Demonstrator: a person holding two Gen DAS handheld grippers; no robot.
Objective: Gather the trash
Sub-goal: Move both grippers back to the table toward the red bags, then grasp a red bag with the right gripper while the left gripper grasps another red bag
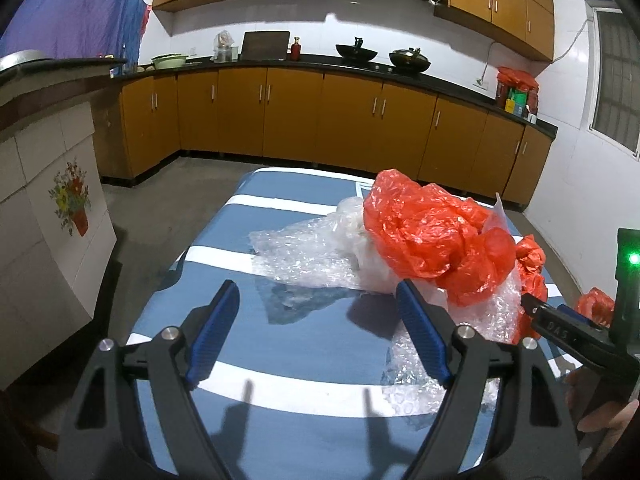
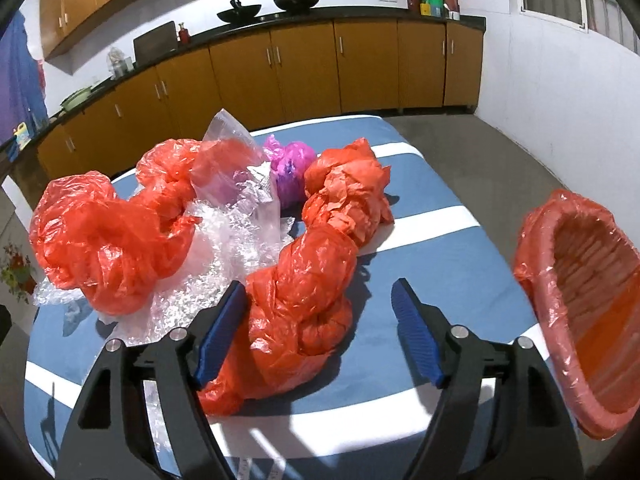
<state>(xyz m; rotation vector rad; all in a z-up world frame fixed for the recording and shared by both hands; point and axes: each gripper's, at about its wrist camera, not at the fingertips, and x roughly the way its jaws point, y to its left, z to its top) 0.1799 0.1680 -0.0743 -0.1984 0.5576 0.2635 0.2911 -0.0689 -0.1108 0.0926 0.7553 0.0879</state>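
Plastic trash lies heaped on a blue, white-striped tablecloth (image 1: 280,344). In the left wrist view a crumpled red bag (image 1: 432,232) rests on bubble wrap (image 1: 304,252). My left gripper (image 1: 316,294) is open above bare cloth, its right finger beside the wrap. In the right wrist view a long twisted red bag (image 2: 312,280) lies between the wide jaws of my right gripper (image 2: 320,290). The left pad is close against it, the right pad apart, so the gripper is open. Behind it sit another red bag (image 2: 104,240), bubble wrap (image 2: 224,256), a clear bag (image 2: 236,152) and a pink bag (image 2: 290,168).
A basket lined with red plastic (image 2: 536,240) stands tilted at the table's right edge. Orange kitchen cabinets (image 1: 292,116) under a dark counter line the far wall. A tiled counter (image 1: 48,208) stands close on the left. Grey floor (image 2: 480,140) surrounds the table.
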